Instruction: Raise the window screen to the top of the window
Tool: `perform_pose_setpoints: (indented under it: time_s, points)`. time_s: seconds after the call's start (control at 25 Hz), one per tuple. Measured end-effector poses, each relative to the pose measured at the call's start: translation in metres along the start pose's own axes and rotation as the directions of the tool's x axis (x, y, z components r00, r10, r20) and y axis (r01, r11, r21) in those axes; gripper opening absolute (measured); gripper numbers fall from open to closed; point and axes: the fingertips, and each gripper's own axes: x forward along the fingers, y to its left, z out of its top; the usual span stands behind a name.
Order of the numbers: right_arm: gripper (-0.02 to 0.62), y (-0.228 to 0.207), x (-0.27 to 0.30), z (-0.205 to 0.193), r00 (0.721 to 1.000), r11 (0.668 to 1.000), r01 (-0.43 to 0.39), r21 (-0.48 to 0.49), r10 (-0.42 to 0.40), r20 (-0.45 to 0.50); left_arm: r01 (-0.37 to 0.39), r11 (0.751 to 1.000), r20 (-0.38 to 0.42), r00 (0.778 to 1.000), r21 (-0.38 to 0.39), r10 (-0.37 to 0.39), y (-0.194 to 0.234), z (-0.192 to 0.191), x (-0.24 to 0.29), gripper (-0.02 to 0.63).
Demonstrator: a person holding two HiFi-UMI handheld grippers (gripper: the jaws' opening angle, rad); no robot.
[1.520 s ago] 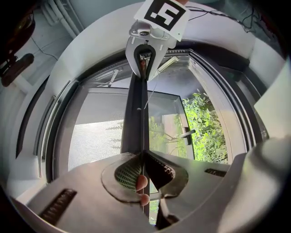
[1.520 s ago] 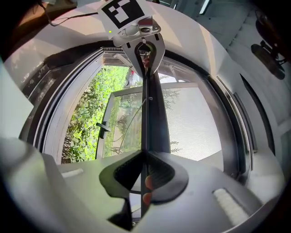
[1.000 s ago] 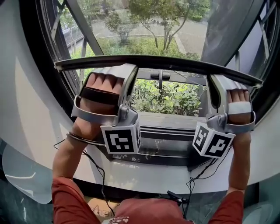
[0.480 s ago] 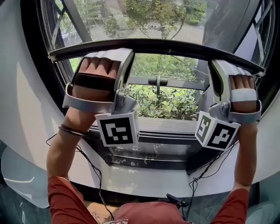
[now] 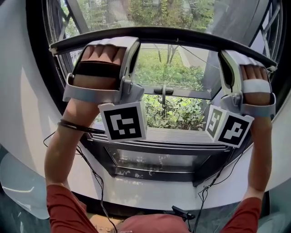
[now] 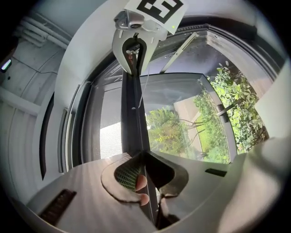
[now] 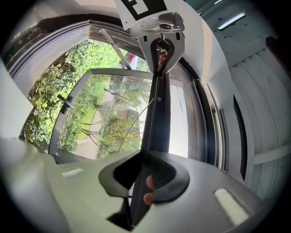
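Jaws of left gripper (image 5: 131,44) and right gripper (image 5: 225,57) pinch the long black bottom rail (image 5: 175,36) of the mesh window screen (image 5: 150,13), spaced apart, likely to lift it level.

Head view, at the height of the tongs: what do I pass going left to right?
White wall → left tongs → window handle → right tongs. The screen bar, gripped by both tongs, spans the width, so it has no place in the order.

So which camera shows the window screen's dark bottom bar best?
The head view: the whole bar runs across it, held by the left hand-held gripper and right hand-held gripper. Each gripper view shows only a foreshortened stretch running from its jaws.
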Motion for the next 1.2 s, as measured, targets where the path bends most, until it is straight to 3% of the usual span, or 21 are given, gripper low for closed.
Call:
perform_pose_setpoints:
  time_s: [0.24,0.52,1.2]
  points:
    - [0.063,-0.005,0.003,0.001,0.999,0.999,0.048,-0.005,-0.048,-0.019,-0.064,0.998,-0.016,0.998,-0.002,0.064,0.004,-0.003,0.002,0.038]
    - [0.046,-0.047,0.027,-0.013,0.995,0.995,0.099,-0.016,-0.099,-0.019,-0.099,0.995,-0.028,0.995,-0.016,0.098,0.044,-0.008,0.027,0.037]
    - [0.038,-0.100,0.062,-0.026,0.987,0.988,0.153,0.004,-0.153,-0.054,-0.164,0.986,-0.067,0.984,0.007,0.164,0.097,-0.020,0.062,0.038]
